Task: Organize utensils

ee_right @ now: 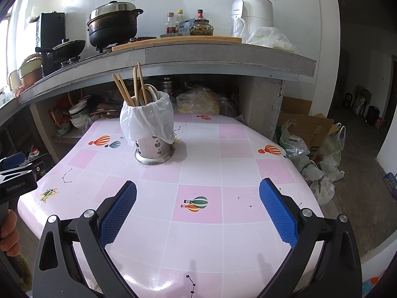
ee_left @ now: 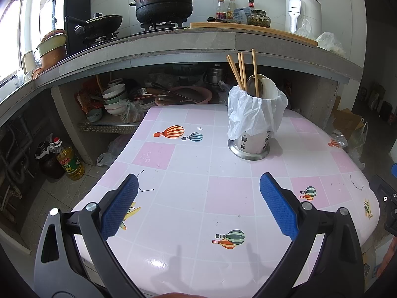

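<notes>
Both claws (ee_left: 198, 188) (ee_right: 198, 193) agape, utensil holder (ee_left: 250, 134) (ee_right: 151, 134) well ahead

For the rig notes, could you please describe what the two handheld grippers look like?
Both the left gripper and right gripper have black plastic arms with silver pivot bolts. Their fingers carry blue dimpled rubber pads. The right wrist view shows "GenRobot.AI" printed in white on the left unit's black body.

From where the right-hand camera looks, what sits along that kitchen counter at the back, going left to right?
Frying pan → big black pot with steel lid → three sauce bottles → glass jar → white appliance → crumpled plastic bag.
</notes>
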